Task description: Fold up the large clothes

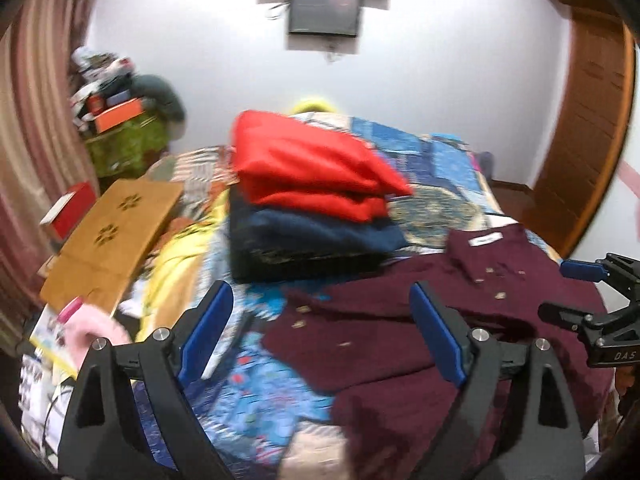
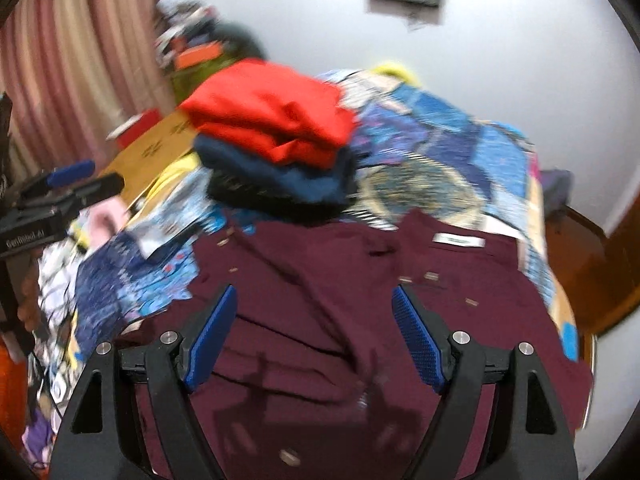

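A maroon garment [image 1: 380, 320] [image 2: 320, 260] with a white neck label [image 1: 485, 239] lies spread and creased on the near part of a bed with a blue patchwork quilt [image 1: 432, 160] [image 2: 460, 140]. Behind it is a stack of folded clothes, a red piece [image 1: 312, 164] [image 2: 268, 116] on a navy one [image 1: 312, 236]. My left gripper [image 1: 320, 292] [image 2: 86, 179] hangs open over the garment's left edge and the quilt, with nothing between its pads. My right gripper [image 2: 314, 296] [image 1: 568, 292] is open above the middle of the garment, also with nothing in it. Both views are blurred.
A brown board with flower cut-outs [image 1: 108, 232], a yellow cloth [image 1: 176, 264] and a pink fluffy item [image 1: 100, 328] lie along the bed's left side. A striped curtain [image 1: 32, 140] and a cluttered pile [image 1: 116, 112] are at the left. A wooden door [image 1: 588, 140] is at the right.
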Available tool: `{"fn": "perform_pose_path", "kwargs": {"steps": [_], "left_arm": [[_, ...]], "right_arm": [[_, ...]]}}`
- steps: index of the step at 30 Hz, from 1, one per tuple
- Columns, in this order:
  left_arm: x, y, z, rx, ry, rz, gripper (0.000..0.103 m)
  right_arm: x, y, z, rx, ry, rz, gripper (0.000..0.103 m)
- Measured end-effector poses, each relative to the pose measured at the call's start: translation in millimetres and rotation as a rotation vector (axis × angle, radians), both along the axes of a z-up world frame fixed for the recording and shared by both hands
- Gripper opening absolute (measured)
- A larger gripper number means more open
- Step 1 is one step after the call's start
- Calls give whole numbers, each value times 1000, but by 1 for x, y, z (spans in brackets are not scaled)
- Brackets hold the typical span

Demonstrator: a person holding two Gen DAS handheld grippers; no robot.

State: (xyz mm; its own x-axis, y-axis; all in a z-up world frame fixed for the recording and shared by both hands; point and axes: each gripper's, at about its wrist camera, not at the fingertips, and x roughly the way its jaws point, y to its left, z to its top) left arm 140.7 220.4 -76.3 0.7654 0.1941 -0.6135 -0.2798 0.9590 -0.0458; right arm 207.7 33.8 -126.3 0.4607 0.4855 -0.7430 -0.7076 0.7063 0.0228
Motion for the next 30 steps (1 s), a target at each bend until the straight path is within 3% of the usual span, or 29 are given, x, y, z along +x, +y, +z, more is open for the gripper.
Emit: {"fn": "perform_pose_path", "kwargs": {"steps": [6, 14, 18, 20, 22, 25, 27, 30], "left_arm": [[-18, 52, -30, -74, 32, 103, 90], [-20, 90, -69, -184, 86, 163, 90], [-12, 101, -87, -230, 114, 171, 90], [-7, 102, -94, -244, 125, 169, 90], [-3, 103, -100, -250, 136, 166, 90], [4, 103, -110, -249, 158, 163, 90], [8, 103, -116, -257, 174, 157, 89], [13, 100, -121, -261, 189, 146, 89]], "right_arm": [[24, 68, -29, -125, 91, 114, 77], [59, 150, -79, -310, 208, 212, 77], [63, 181, -106, -402, 203, 269, 74], [65, 193, -119, -446, 156, 278, 71], [68, 202, -130, -494, 114, 287, 61], [75, 209, -147, -527, 129, 294, 43], [77, 209, -154, -532, 135, 288, 23], [72, 202, -160, -517, 119, 266, 12]]}}
